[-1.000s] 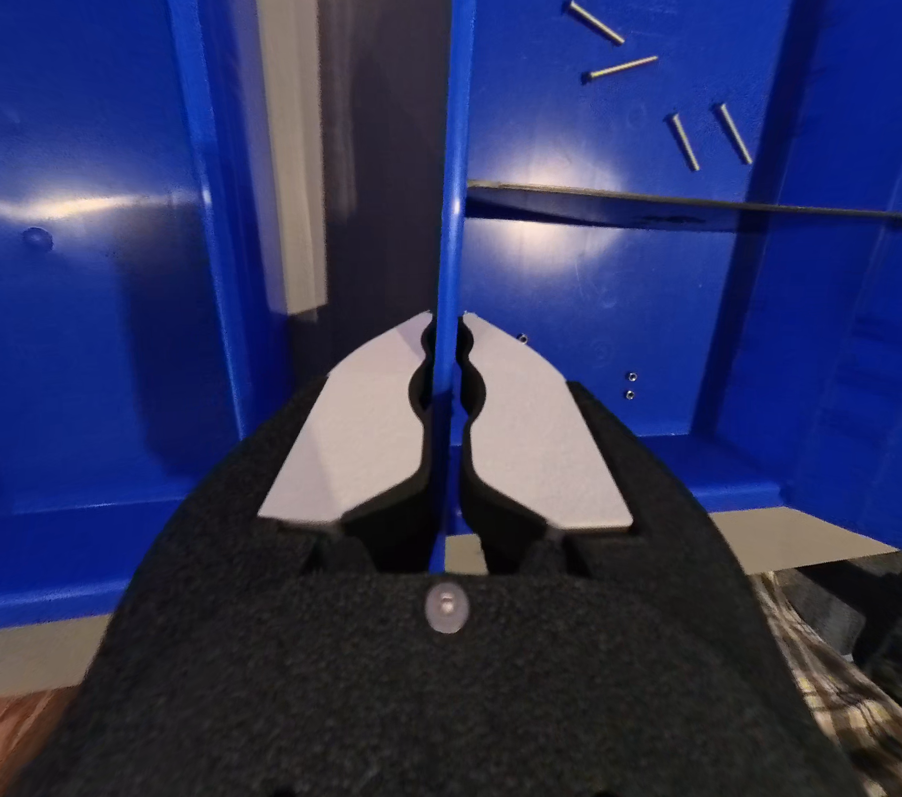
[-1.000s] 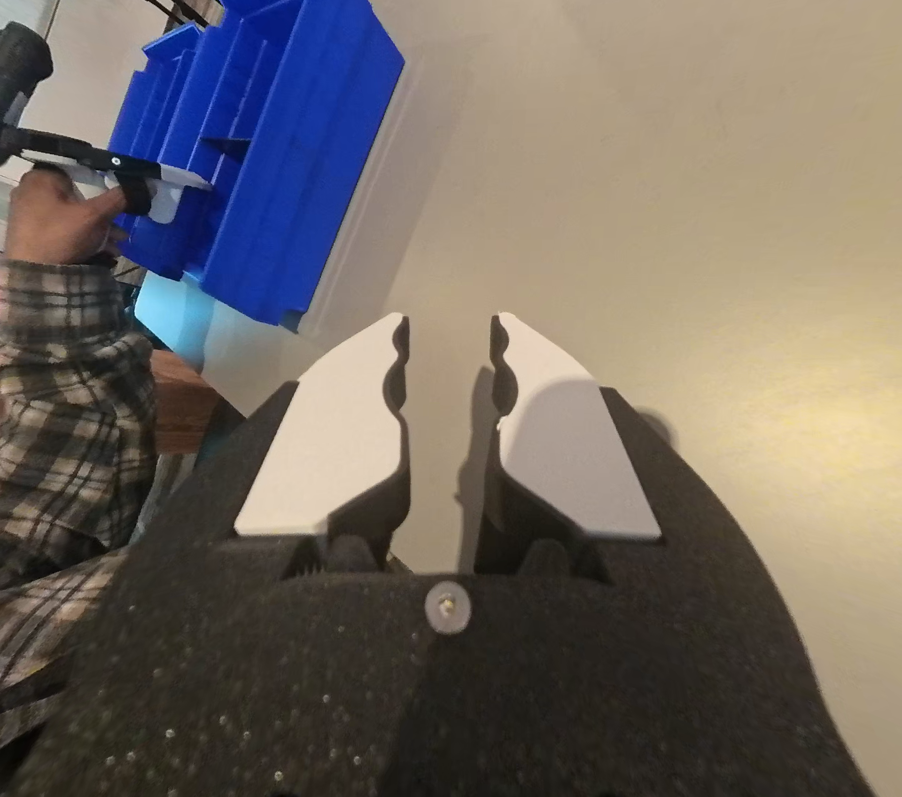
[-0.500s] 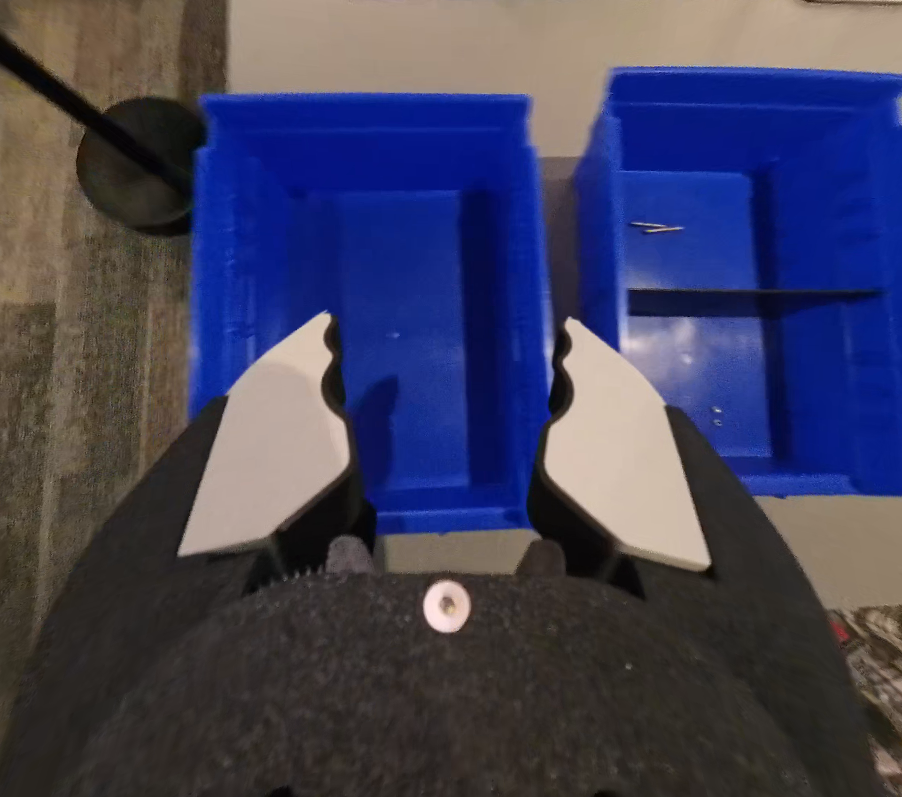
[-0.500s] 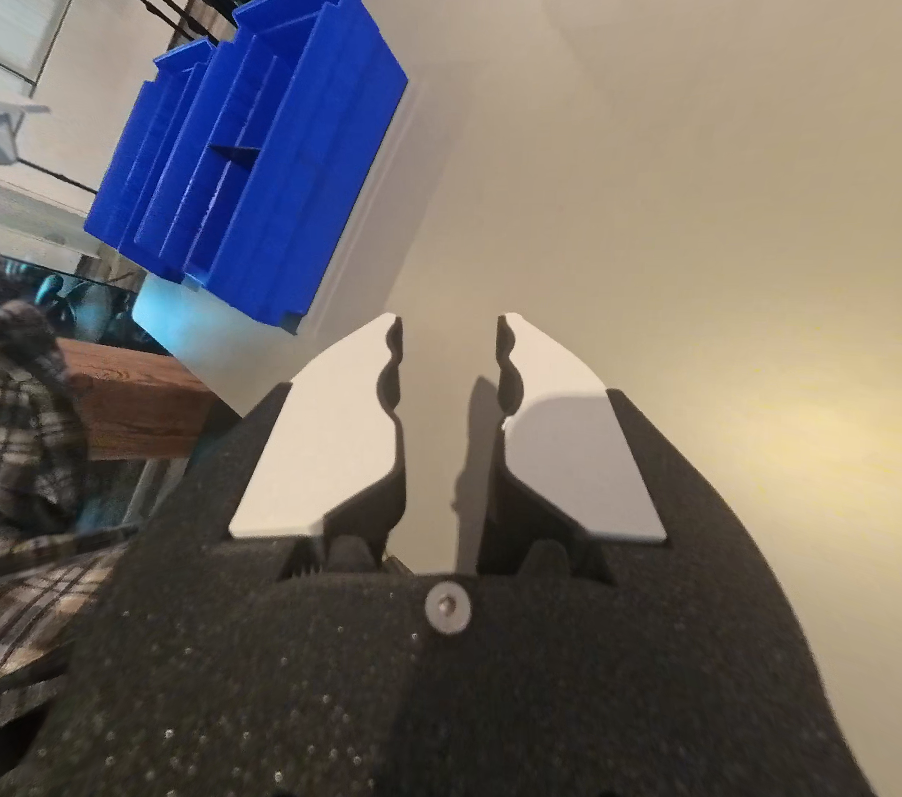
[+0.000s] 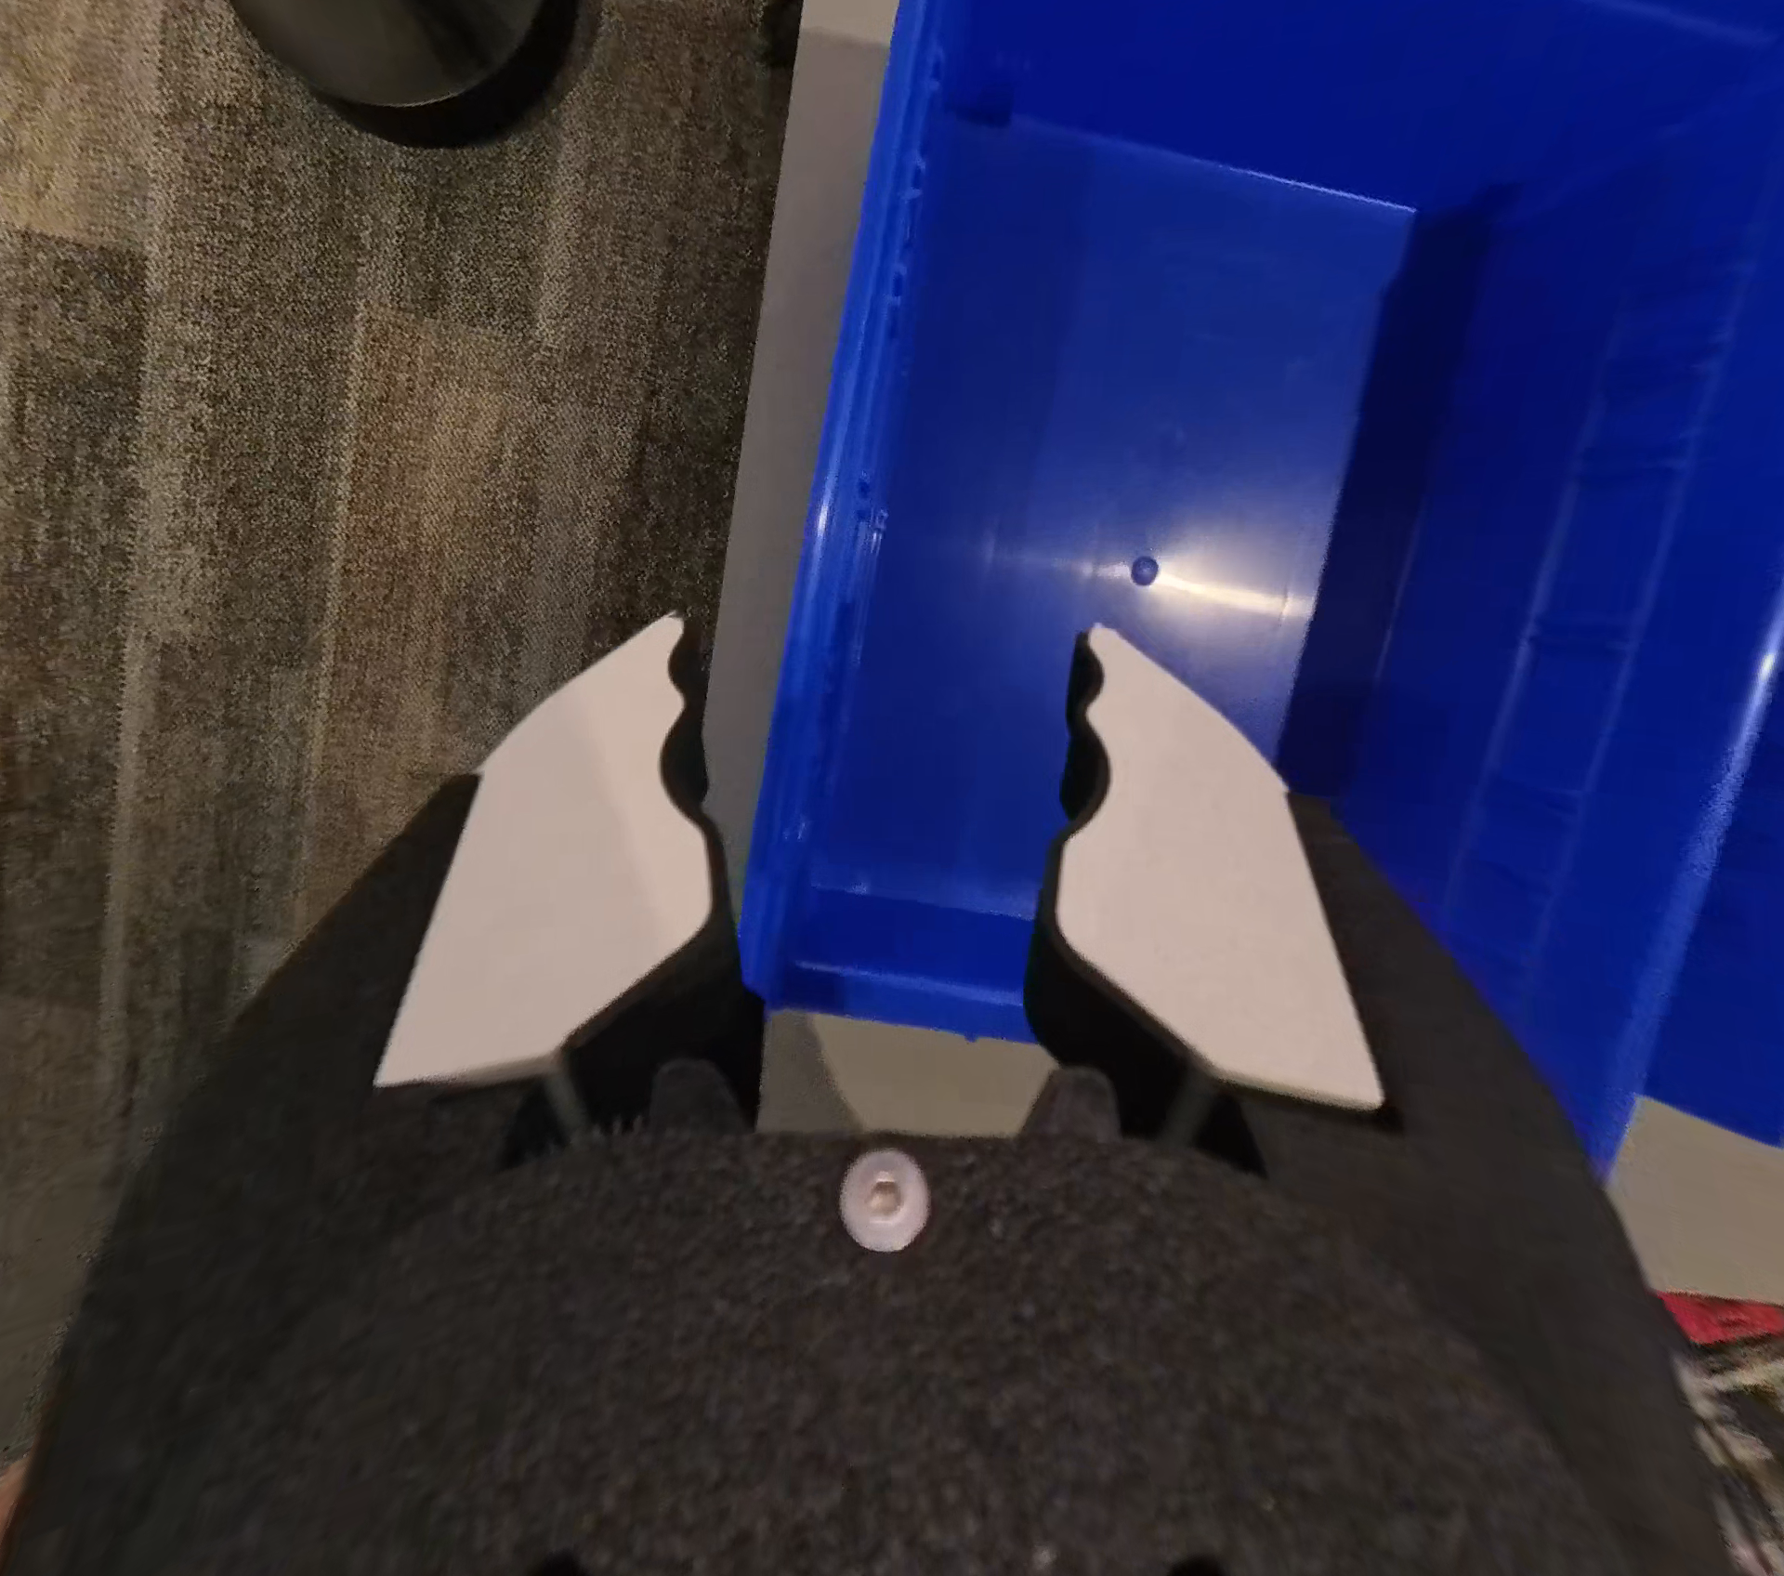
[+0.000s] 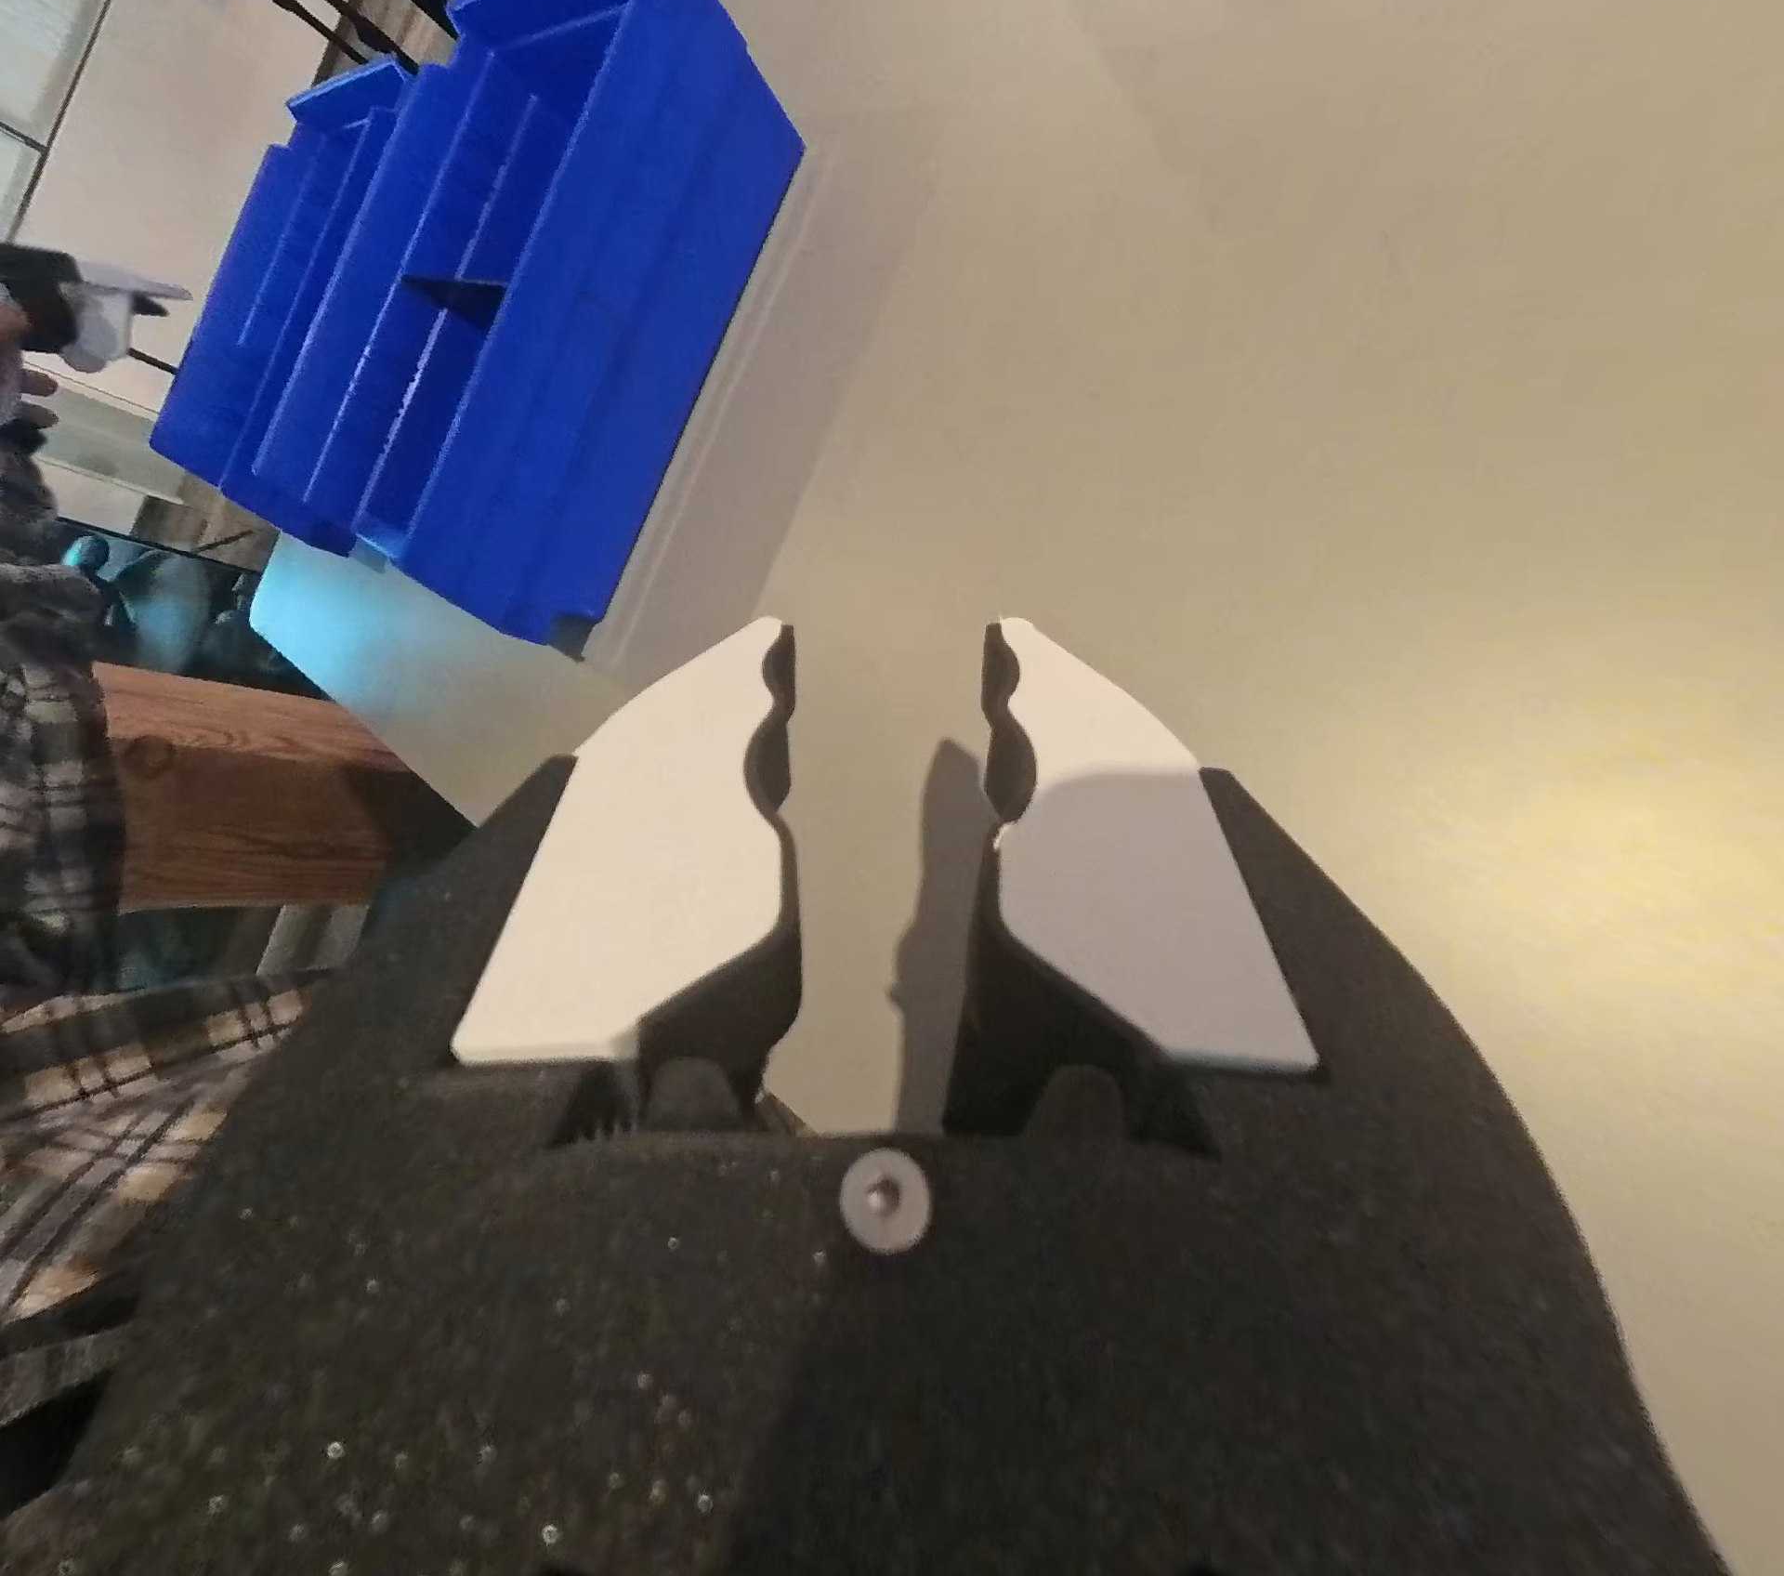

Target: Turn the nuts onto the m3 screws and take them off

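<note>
Hovering over the near left wall of an empty blue bin [image 5: 1110,410], the left gripper [image 5: 883,637] gapes wide, holding nothing. The right gripper [image 6: 888,632] hangs half-open and empty over the beige table [image 6: 1351,371]. Screws and nuts are not visible, probably in the divided bin [image 6: 579,294] far left; being tiny, hard and slippery, they want a fingertip pinch. Carpet [image 5: 290,468] lies left.
</note>
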`<state>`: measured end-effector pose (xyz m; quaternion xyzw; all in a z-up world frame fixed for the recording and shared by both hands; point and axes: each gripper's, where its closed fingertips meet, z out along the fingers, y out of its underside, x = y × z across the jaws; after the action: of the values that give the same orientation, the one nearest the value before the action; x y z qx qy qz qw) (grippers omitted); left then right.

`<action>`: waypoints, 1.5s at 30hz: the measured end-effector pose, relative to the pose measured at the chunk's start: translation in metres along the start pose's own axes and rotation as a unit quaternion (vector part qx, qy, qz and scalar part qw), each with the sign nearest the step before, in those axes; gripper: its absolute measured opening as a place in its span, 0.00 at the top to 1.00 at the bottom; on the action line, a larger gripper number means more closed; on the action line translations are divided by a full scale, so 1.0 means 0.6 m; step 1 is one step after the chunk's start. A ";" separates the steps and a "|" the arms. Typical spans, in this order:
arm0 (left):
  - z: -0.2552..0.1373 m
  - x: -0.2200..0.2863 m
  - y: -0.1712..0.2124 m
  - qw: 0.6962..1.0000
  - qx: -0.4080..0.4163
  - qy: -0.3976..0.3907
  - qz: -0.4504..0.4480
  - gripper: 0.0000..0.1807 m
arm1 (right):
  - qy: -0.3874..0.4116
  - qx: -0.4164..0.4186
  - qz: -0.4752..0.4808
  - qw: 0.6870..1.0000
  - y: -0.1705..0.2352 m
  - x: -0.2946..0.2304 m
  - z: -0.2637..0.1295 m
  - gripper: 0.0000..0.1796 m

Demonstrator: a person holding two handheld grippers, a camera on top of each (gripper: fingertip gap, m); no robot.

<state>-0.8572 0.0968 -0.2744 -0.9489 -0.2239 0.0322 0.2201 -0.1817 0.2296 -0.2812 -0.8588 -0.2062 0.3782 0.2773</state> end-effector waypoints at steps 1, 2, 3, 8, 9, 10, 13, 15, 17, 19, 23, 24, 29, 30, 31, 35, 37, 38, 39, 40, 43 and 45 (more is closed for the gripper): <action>0.004 -0.001 0.001 1.000 -0.003 -0.001 0.004 0.60 | 0.000 -0.001 -0.001 1.000 0.000 -0.001 0.001 0.79; 0.007 -0.003 0.002 1.000 -0.007 -0.002 0.005 0.60 | 0.001 -0.003 -0.003 1.000 0.001 -0.002 0.002 0.79; 0.011 -0.005 0.002 1.000 -0.011 -0.004 0.008 0.61 | 0.001 -0.005 -0.003 1.000 0.002 -0.003 0.004 0.80; 0.030 -0.019 0.015 0.999 -0.042 -0.012 0.014 0.62 | 0.002 -0.012 -0.002 1.000 0.008 -0.003 0.010 0.80; 0.033 -0.020 0.017 0.999 -0.045 -0.012 0.014 0.62 | 0.002 -0.012 -0.001 1.000 0.008 -0.003 0.010 0.80; 0.036 -0.021 0.019 0.999 -0.047 -0.012 0.014 0.63 | 0.002 -0.012 -0.001 1.000 0.008 -0.002 0.011 0.80; 0.044 -0.023 0.025 0.998 -0.054 -0.019 0.023 0.65 | 0.002 -0.015 -0.002 1.000 0.007 -0.003 0.013 0.80; 0.051 -0.025 0.031 0.997 -0.068 -0.023 0.029 0.67 | 0.002 -0.017 -0.004 1.000 0.007 -0.005 0.015 0.80; 0.060 -0.028 0.037 0.996 -0.083 -0.023 0.029 0.70 | 0.002 -0.018 -0.006 1.000 0.008 -0.006 0.016 0.80; 0.070 -0.028 0.046 0.994 -0.104 -0.013 0.020 0.75 | 0.002 -0.018 -0.005 1.000 0.008 -0.006 0.015 0.80; 0.091 -0.023 0.075 0.986 -0.165 0.021 0.003 0.93 | 0.005 -0.014 -0.004 1.000 0.007 -0.003 0.010 0.80; 0.093 -0.025 0.080 0.984 -0.174 0.023 0.003 0.96 | 0.006 -0.012 -0.004 1.000 0.006 -0.002 0.008 0.80; 0.094 -0.023 0.080 0.983 -0.179 0.036 -0.011 0.97 | 0.003 -0.005 -0.005 1.000 0.003 -0.003 0.004 0.80; 0.094 -0.022 0.081 0.983 -0.177 0.035 -0.009 0.97 | 0.000 -0.003 -0.005 1.000 0.002 -0.005 0.005 0.80; 0.094 -0.019 0.081 0.984 -0.176 0.041 -0.010 0.97 | -0.002 -0.001 -0.006 1.000 0.002 -0.006 0.005 0.80; 0.092 -0.012 0.085 0.983 -0.170 0.057 -0.041 0.97 | -0.009 -0.001 -0.005 1.000 0.004 -0.008 0.008 0.81; 0.087 -0.006 0.084 0.982 -0.166 0.069 -0.055 0.97 | -0.009 -0.001 -0.006 1.000 0.003 -0.009 0.008 0.81; 0.083 -0.006 0.080 0.982 -0.159 0.075 -0.063 0.97 | -0.010 0.000 -0.007 1.000 0.002 -0.010 0.006 0.81; 0.078 -0.006 0.074 0.982 -0.151 0.082 -0.075 0.97 | -0.011 0.002 -0.007 1.000 0.001 -0.010 0.005 0.81; 0.072 -0.007 0.069 0.982 -0.146 0.089 -0.084 0.97 | -0.011 0.004 -0.007 1.000 -0.001 -0.010 0.003 0.81; 0.057 -0.021 0.057 0.984 -0.130 0.083 -0.087 0.97 | -0.011 0.010 -0.008 1.000 -0.004 -0.009 -0.002 0.81; 0.048 -0.024 0.052 0.985 -0.124 0.081 -0.085 0.97 | -0.014 0.014 -0.004 1.000 -0.005 -0.008 -0.004 0.81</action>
<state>-0.8620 0.0769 -0.3145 -0.9459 -0.2874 -0.0916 0.1200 -0.1831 0.2283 -0.2755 -0.8486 -0.2085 0.3916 0.2881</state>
